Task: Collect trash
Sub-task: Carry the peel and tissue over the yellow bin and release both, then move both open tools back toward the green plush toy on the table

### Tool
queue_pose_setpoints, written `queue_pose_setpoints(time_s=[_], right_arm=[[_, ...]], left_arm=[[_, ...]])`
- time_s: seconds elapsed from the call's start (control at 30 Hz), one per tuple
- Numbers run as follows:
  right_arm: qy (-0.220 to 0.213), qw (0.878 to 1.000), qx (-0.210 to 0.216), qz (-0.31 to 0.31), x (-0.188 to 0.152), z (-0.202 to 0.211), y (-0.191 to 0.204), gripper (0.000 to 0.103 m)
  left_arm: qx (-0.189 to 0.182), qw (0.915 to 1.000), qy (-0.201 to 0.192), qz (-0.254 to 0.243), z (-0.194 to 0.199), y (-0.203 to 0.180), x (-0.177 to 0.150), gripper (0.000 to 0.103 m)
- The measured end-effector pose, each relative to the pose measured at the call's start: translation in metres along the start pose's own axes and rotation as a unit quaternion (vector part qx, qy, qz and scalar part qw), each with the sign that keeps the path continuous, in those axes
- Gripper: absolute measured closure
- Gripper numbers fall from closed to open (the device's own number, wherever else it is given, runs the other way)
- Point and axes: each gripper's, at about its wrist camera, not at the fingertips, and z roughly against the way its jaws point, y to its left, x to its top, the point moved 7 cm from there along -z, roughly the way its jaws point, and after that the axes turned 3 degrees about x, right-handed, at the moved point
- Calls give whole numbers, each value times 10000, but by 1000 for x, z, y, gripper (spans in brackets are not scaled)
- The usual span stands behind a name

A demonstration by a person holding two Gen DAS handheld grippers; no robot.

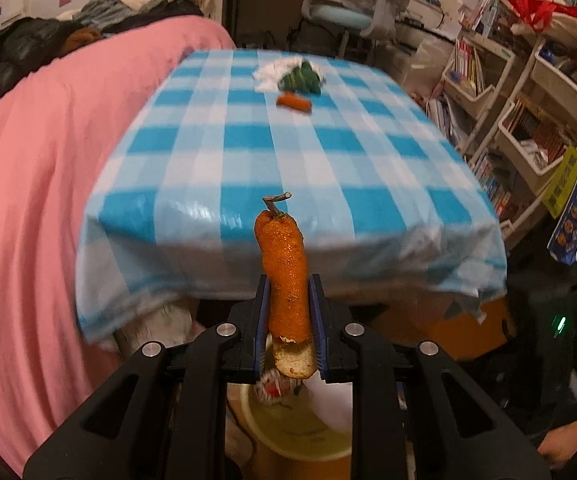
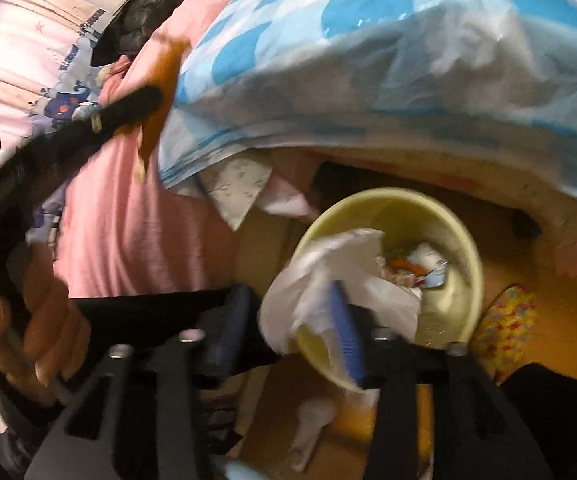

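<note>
A strip of orange fruit peel with a short brown stem (image 1: 284, 276) is clamped upright between the blue pads of the left gripper (image 1: 288, 292), pith end down, stem end up. It is held in front of the near edge of the table covered with a blue-and-white checked plastic cloth (image 1: 280, 152). Far back on the cloth a crumpled white tissue (image 1: 268, 74), a dark green wrapper (image 1: 302, 78) resting against it and a small orange peel piece (image 1: 293, 102) just in front are seen, all blurred. A pink blanket (image 1: 40, 184) is draped beside the table on the left. Below the left gripper part of a round pale yellow plastic bin (image 1: 288, 428) is visible.

In the right wrist view the right gripper (image 2: 288, 320) is seen with jaws parted, no earlier state being shown. A crumpled white tissue/plastic sheet (image 2: 340, 280) lies between them over the bin's near rim, draped against the right blue pad (image 2: 346, 332); the left pad is clear of it, so it is not squeezed. The pale yellow bin (image 2: 448, 224) stands on the orange floor under the table edge, with mixed wrappers (image 2: 416, 266) at its bottom. At left the other black gripper with its orange peel (image 2: 160, 92) is visible, gripped by a person's hand (image 2: 36, 328). Strong motion blur is present.
</note>
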Motion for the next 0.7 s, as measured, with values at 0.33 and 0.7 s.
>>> queue_pose_setpoints(time_s=[0.33,0.7], right_arm=[[-1215,9889,-840,157,24,38,-11,35],[-1763,9799,-932,18,31,47,-13,30]], left_arm=[[12,9943,1020,-305,-23,-25,-65,81],[913,9956,211,25,-6,5,-36,34]])
